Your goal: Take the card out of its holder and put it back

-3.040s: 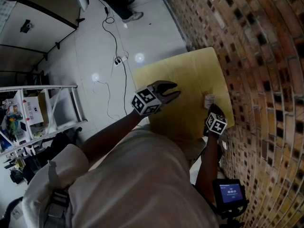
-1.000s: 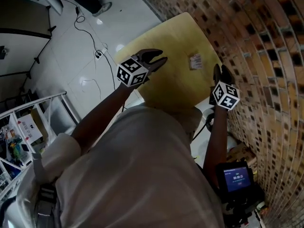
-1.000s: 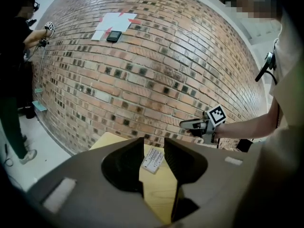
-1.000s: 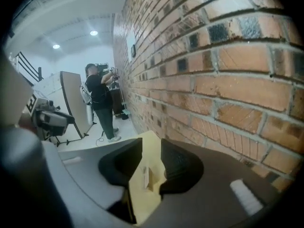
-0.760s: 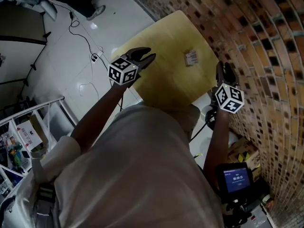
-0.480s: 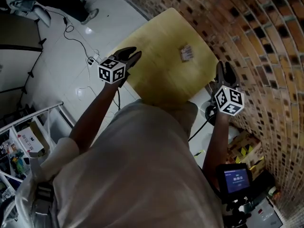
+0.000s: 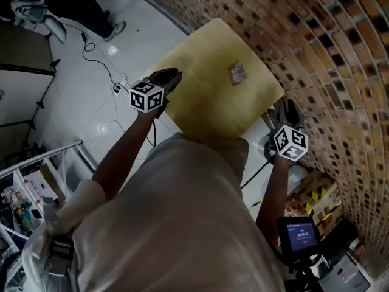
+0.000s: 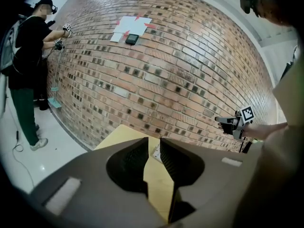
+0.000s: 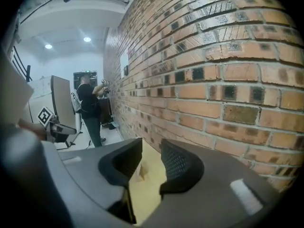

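The card [image 7: 237, 73] is a small pale patch with reddish print. It lies on the yellow table [image 7: 206, 108] toward its upper right, close to the brick wall [image 7: 328, 53], and it is too small to tell card from holder. The person's shirt [image 7: 176, 224] fills most of the lower head view and cuts off the table's near edge. The left gripper [image 7: 172, 76] sits at the table's left edge and the right gripper [image 7: 288, 107] off its lower right corner, both well apart from the card. Only the gripper views show the jaws: each pair stands slightly apart with nothing between, and bare table shows through the slot. In the left gripper view the card peeks out just beyond the jaw tips; in the right gripper view it is a blurred speck. Both gripper views also show another person [image 8: 28, 56] standing by the wall, toward the left of the frame.
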Tool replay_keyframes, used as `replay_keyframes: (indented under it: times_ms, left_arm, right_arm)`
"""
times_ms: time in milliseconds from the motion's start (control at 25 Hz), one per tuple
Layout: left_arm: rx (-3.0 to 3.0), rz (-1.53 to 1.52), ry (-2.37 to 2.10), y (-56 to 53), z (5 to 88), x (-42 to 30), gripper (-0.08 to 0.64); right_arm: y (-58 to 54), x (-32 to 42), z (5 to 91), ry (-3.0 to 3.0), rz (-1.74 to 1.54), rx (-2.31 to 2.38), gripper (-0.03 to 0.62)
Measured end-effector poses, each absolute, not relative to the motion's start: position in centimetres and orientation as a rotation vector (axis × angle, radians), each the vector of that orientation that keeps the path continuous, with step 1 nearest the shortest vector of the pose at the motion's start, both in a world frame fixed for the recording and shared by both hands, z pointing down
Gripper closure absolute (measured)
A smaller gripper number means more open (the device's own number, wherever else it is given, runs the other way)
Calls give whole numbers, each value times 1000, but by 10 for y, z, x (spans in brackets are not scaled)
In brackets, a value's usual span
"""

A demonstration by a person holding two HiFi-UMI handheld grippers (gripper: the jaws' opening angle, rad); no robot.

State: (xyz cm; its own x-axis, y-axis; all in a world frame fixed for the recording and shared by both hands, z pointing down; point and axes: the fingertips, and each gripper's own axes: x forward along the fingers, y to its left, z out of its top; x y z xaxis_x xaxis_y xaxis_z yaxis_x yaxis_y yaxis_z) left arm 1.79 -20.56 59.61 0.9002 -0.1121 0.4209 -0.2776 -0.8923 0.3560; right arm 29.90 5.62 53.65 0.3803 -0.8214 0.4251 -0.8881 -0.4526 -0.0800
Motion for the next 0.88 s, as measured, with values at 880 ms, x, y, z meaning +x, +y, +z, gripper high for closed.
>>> replay_keyframes:
  times_ms: [880]
  left_arm:
    - [2643, 478, -99, -171, 593, 39, 419]
  right_arm:
    - [111, 257, 579, -1407, 818, 2500, 476]
